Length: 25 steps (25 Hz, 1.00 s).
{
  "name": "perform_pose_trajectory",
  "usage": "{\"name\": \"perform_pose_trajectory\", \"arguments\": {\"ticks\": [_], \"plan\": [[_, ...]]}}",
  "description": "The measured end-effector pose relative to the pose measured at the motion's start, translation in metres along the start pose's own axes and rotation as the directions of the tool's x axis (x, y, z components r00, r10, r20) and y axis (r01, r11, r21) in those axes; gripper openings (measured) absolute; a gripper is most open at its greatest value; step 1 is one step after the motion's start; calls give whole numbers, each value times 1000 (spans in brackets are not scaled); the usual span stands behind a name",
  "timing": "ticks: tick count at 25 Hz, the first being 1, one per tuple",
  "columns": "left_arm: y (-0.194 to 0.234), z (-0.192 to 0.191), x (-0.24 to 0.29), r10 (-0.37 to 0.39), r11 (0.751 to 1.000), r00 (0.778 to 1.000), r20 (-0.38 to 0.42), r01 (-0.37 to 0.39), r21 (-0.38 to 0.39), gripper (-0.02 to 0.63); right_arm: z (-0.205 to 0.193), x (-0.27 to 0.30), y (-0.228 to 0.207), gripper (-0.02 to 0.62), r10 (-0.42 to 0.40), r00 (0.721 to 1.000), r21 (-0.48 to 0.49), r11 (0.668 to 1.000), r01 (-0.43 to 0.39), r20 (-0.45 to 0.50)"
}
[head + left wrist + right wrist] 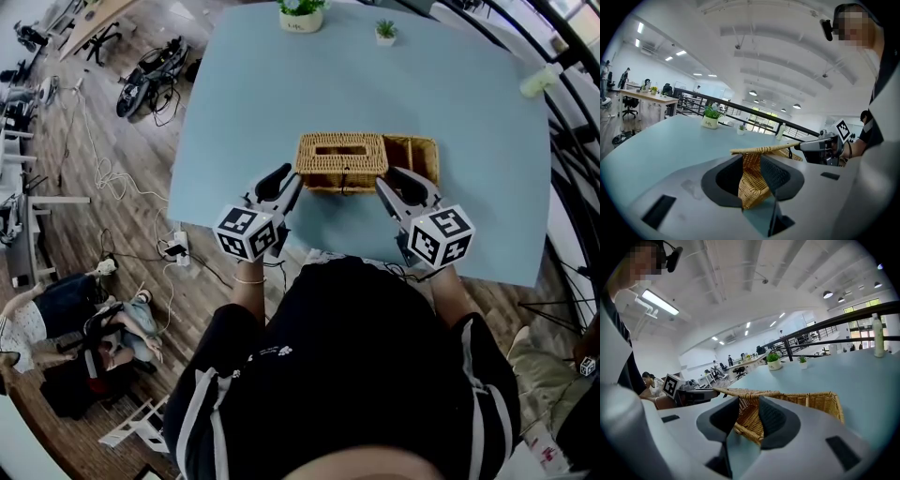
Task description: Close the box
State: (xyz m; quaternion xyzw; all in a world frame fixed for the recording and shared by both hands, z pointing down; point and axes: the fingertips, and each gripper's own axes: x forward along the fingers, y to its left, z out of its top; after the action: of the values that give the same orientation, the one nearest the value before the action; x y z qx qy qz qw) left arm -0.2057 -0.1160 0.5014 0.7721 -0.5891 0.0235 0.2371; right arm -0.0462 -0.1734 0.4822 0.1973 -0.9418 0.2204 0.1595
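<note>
Pale blue table [469, 112] set on wood plank floor [122, 150]; cables [101, 173] and power strip [176, 248] left loose there; potted plant [302, 16] and smaller plant [385, 31] placed at far edge; black railing [736, 104] seen behind; white ceiling [778, 51] lit by strip light [658, 302].

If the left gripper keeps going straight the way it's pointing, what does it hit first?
The wicker box: its near corner sits between the left gripper's jaws, which seem to pinch it.

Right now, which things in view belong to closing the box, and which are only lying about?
For the job: wicker box, left claw, right claw.
Lying about: large potted plant, small potted plant, bottle.
</note>
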Motion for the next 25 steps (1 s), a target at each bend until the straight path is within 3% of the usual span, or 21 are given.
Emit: {"name": "perform_pose_trajectory", "arguments": {"ticks": [17,25], "plan": [[-1,-41,-2,13,999,997,-73,-16,-48,100,-42,1,-3,127,-17,995,22,1000,19,-99],[-4,-56,-1,17,999,992,-124,-20,-26,100,-52,5,-4,127,-11,992,40,999,16,-123]]}}
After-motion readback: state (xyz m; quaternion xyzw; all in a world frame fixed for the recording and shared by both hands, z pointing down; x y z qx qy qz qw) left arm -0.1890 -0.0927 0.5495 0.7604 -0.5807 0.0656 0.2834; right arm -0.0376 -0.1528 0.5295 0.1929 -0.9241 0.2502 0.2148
